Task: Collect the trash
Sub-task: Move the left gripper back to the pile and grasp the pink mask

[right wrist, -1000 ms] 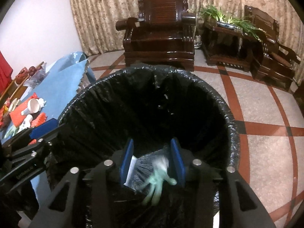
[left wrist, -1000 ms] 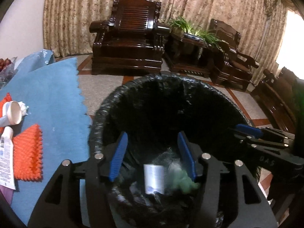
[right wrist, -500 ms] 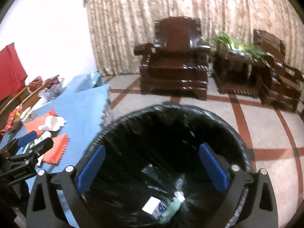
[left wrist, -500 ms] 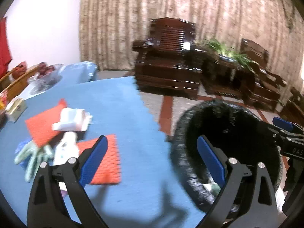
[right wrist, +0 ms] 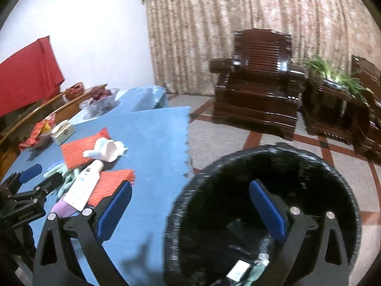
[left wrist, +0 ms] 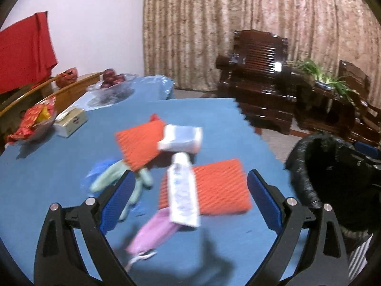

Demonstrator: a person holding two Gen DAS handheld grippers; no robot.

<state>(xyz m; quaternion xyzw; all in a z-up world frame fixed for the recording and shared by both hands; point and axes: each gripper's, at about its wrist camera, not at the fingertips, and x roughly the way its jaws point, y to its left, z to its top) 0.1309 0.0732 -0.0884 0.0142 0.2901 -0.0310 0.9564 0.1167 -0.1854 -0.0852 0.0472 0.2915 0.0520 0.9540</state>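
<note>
My left gripper (left wrist: 190,201) is open and empty above the blue table mat (left wrist: 59,186). Under it lie a white tube (left wrist: 182,190), two orange foam sleeves (left wrist: 221,188), a pale green glove (left wrist: 112,178), a white paper cup (left wrist: 182,138) and a pink mask (left wrist: 152,233). My right gripper (right wrist: 190,207) is open and empty over the near rim of the black-lined trash bin (right wrist: 262,166), which holds a small box (right wrist: 238,271) and a green glove. The bin also shows in the left wrist view (left wrist: 300,174). The left gripper shows in the right wrist view (right wrist: 35,178).
A tissue box (left wrist: 70,119), a snack bowl (left wrist: 33,121) and a glass fruit bowl (left wrist: 112,85) stand at the table's far left. Dark wooden armchairs (right wrist: 257,95) and a plant stand (right wrist: 333,95) stand on the tiled floor beyond the bin.
Both grippers opened and dropped a box and a green glove into the bin. The left gripper swung left from the bin to over the table. The right gripper pulled back and turned left.
</note>
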